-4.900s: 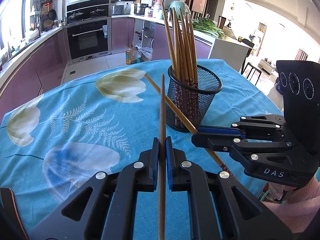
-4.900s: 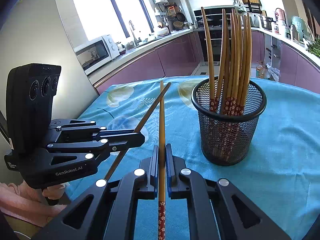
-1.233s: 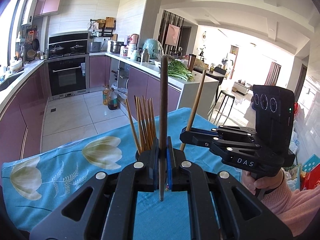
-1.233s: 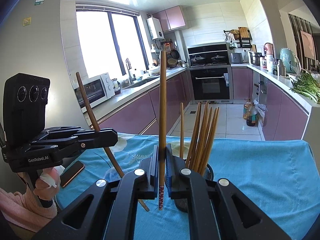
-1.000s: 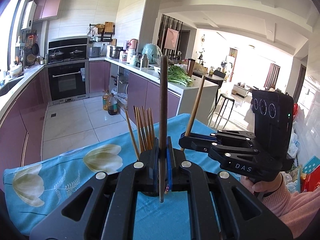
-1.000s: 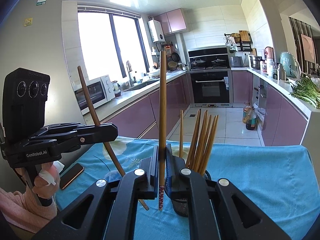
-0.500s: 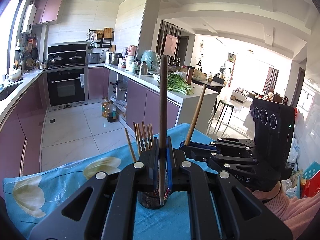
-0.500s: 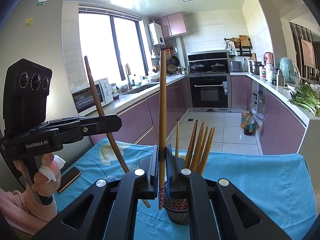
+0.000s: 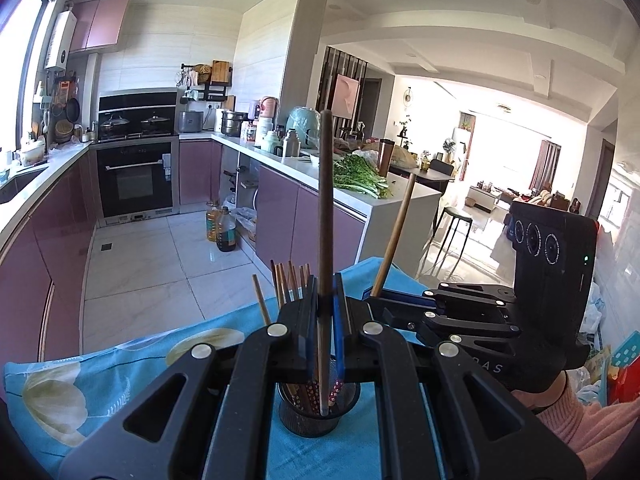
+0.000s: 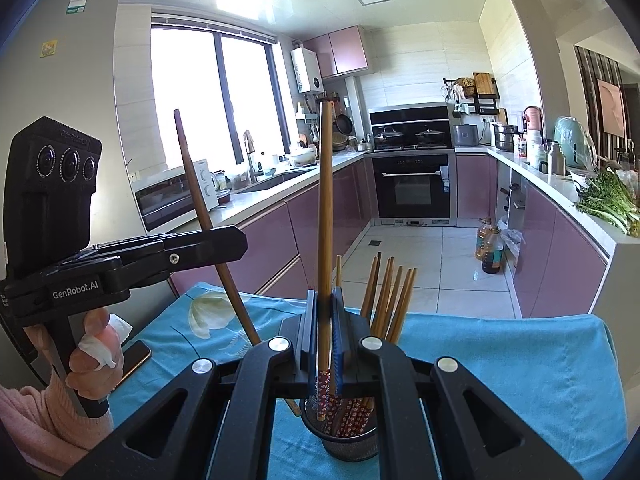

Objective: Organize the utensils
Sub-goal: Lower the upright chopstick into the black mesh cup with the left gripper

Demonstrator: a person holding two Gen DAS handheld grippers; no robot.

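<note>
A black mesh holder [image 9: 308, 412] [image 10: 352, 440] with several chopsticks stands on the blue tablecloth. My left gripper [image 9: 323, 320] is shut on a brown chopstick [image 9: 325, 208], held upright with its lower tip inside the holder's mouth. My right gripper [image 10: 325, 328] is shut on another chopstick [image 10: 325, 208], upright, its patterned lower end just over the holder's rim. Each gripper shows in the other's view: the right gripper [image 9: 374, 298] at the right with its chopstick [image 9: 394, 236], the left gripper [image 10: 240, 242] at the left with its chopstick [image 10: 208, 208].
The table with the blue floral cloth [image 10: 520, 360] ends close behind the holder; kitchen floor lies beyond. A phone [image 10: 134, 360] lies at the table's left edge by the left hand. Purple cabinets, an oven [image 10: 412, 184] and a counter with greens [image 9: 360, 176] stand behind.
Both grippers have risen and tipped their chopsticks upright from lying low over the table, then come in above the holder. The chopstick tips now reach down to the holder's mouth.
</note>
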